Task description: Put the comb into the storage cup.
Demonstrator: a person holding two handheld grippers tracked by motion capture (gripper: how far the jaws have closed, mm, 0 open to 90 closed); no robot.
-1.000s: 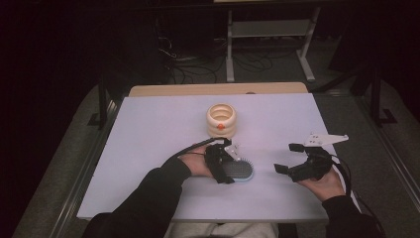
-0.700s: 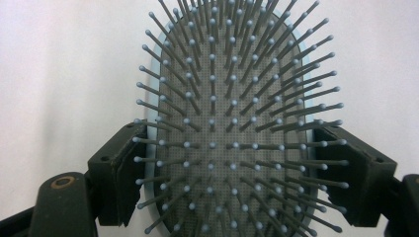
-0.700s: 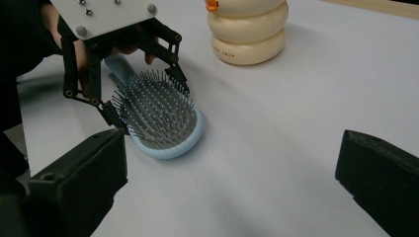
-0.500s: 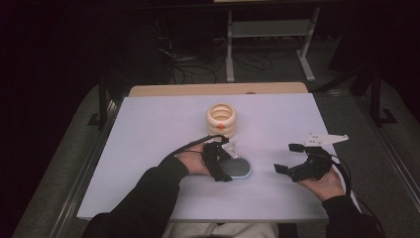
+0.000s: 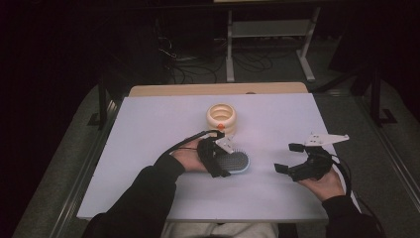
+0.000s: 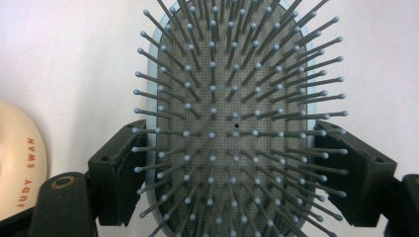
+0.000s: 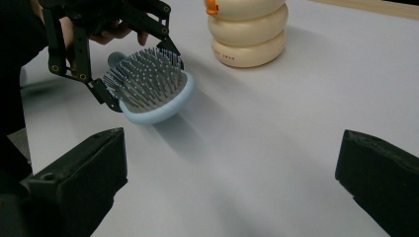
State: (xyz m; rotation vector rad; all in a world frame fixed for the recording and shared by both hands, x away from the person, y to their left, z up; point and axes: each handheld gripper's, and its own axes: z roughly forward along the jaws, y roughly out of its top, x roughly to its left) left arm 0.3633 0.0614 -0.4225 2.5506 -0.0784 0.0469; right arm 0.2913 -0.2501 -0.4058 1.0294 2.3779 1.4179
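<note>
my left tool (image 5: 224,159) is clamped across the brush (image 5: 236,161), one pad on each long edge of its pale blue oval body, bristles up; in the left tool view the pads (image 6: 118,173) sit against the rim about midway along the head of the brush (image 6: 232,123). my right tool (image 5: 292,158) hangs wide apart and holds nothing, well off to the right of the brush over bare worktop (image 5: 148,129)

the brush lies near the middle of the worktop, just in front of the cream tub (image 5: 221,118). from the right tool view the head of the brush (image 7: 153,94) looks tipped, its far edge on the surface and the held side a little raised; i cannot tell whether it rests fully

handling, as i judge it: a light plastic piece, stiff in the body and smooth on the rim, so the pads could slide if it is swung. the bristles are thin and springy and should not be squeezed. the rim hold is sound; the handle, partly hidden behind my left tool, would serve as well

container: the cream tub is a ringed, stacked shape with an orange tab (image 7: 211,7) at its top and small lettering on the side. its contents cannot be seen from any angle here
</note>
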